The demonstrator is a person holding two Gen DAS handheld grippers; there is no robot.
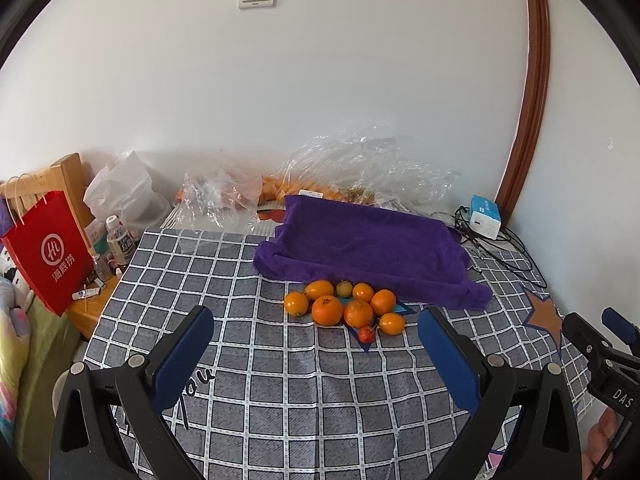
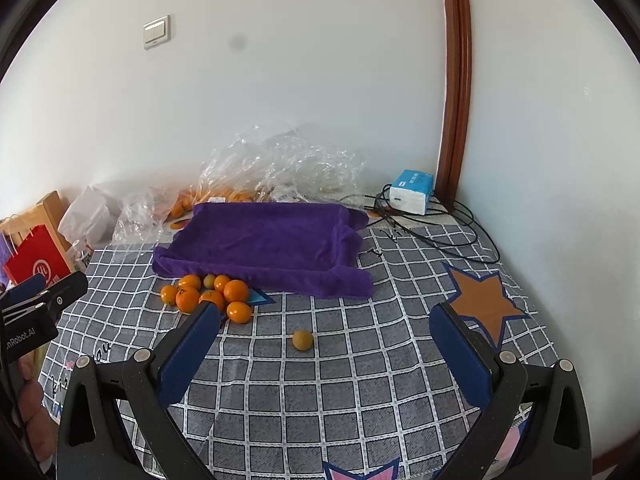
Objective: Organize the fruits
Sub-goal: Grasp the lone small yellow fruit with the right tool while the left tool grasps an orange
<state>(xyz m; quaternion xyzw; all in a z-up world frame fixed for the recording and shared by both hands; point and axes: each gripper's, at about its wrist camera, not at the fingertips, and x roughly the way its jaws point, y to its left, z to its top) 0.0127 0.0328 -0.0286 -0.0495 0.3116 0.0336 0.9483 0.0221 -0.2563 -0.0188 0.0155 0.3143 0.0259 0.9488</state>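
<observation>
Lone yellowish fruit (image 2: 302, 339) seen only by right wrist, orange fruit cluster (image 1: 344, 307) at twelve o'clock, purple towel (image 1: 368, 248) behind, left gripper (image 1: 316, 354) and right gripper (image 2: 326, 346) both spread apart, empty.

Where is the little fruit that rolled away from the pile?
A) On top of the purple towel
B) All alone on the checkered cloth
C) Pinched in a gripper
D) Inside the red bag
B: in the right wrist view one small yellowish fruit sits by itself on the checkered cloth, apart from the orange pile by the purple towel, and both the right gripper and the left gripper are open and empty.
</observation>
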